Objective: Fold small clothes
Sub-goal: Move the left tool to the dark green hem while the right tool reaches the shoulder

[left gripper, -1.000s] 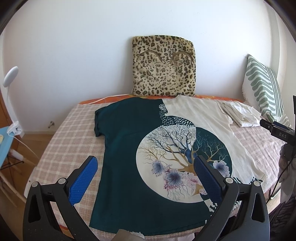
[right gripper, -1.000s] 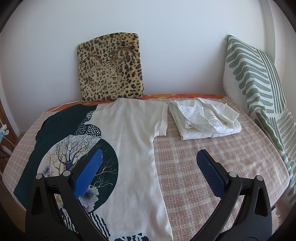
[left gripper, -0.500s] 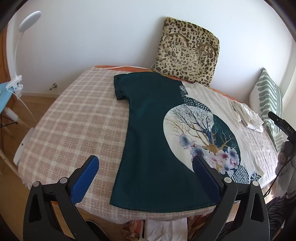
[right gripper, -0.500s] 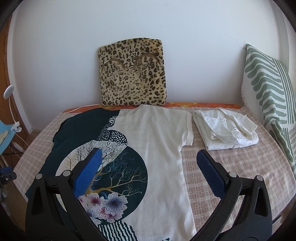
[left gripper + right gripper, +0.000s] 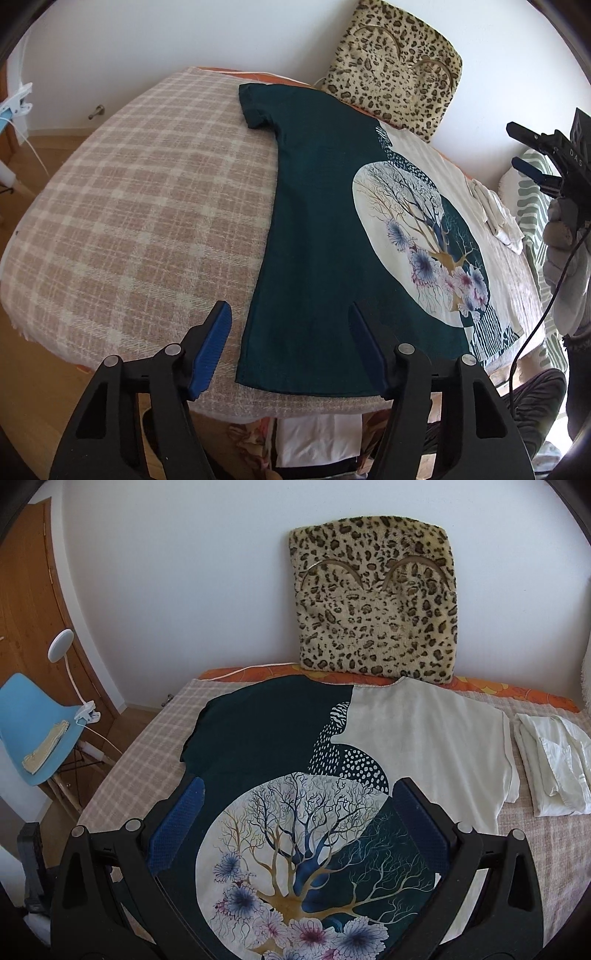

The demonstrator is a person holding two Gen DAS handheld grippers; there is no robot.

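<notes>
Left gripper (image 5: 290,341): jaws have just been closing but are apart, straddling the near left hem corner of the T-shirt (image 5: 317,229), pads not pressing it. Right gripper (image 5: 295,827): jaws wide apart, hovering over the tree print, nothing clamped (also visible at the left view's right edge, held by a gloved hand (image 5: 565,243)). Shirt lies flat on the checked blanket (image 5: 140,206), dark half left, cream half right. Folded white garment (image 5: 554,760) just beside its right sleeve. Leopard cushion (image 5: 376,598) against the wall behind.
</notes>
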